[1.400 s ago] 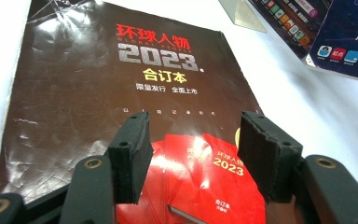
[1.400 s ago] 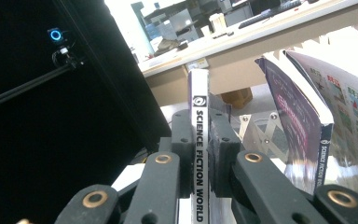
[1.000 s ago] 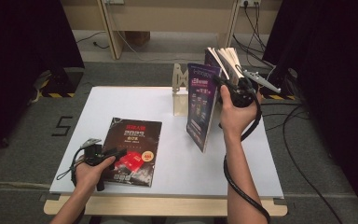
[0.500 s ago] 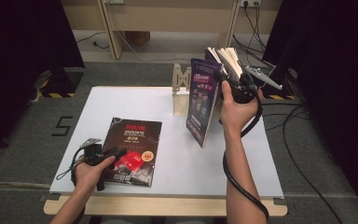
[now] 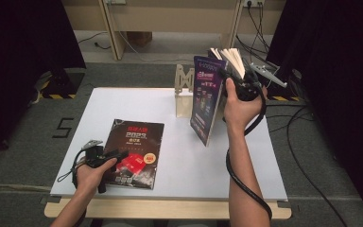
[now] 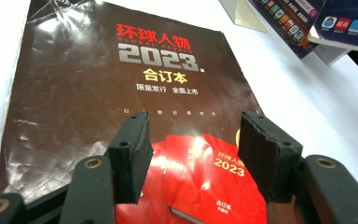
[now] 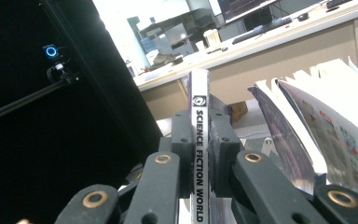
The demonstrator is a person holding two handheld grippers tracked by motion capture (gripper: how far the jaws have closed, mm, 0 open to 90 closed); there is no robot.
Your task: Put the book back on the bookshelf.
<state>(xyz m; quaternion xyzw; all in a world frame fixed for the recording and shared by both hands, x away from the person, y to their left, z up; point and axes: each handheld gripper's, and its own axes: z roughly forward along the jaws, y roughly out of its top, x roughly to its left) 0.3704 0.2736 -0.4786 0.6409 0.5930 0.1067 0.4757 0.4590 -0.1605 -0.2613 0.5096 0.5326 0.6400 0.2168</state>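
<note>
High view: white table. At about 7 o'clock on it lies a dark "2023" magazine, flat, cover up. The left gripper rests low over the magazine's left edge, the person's left hand behind it. At about 1 o'clock the right hand holds the right gripper raised, clamped on a purple Science Fiction World magazine that stands upright with its lower corner touching the table or just above it; cannot tell which. Its loose pages fan out at the top. A wooden stand sits just beside it, at its 9 o'clock.

Left gripper view: the jaws stand spread, nothing between them, above the red lower part of the 2023 magazine's cover. At 1 o'clock, the purple magazine's cover and the stand's base.

Right gripper view: the jaws are pressed on the spine lettered SCIENCE FICTION WORLD, which runs straight up between them. Pages splay open at 3 o'clock. A desk lies far off at 12 o'clock.
</note>
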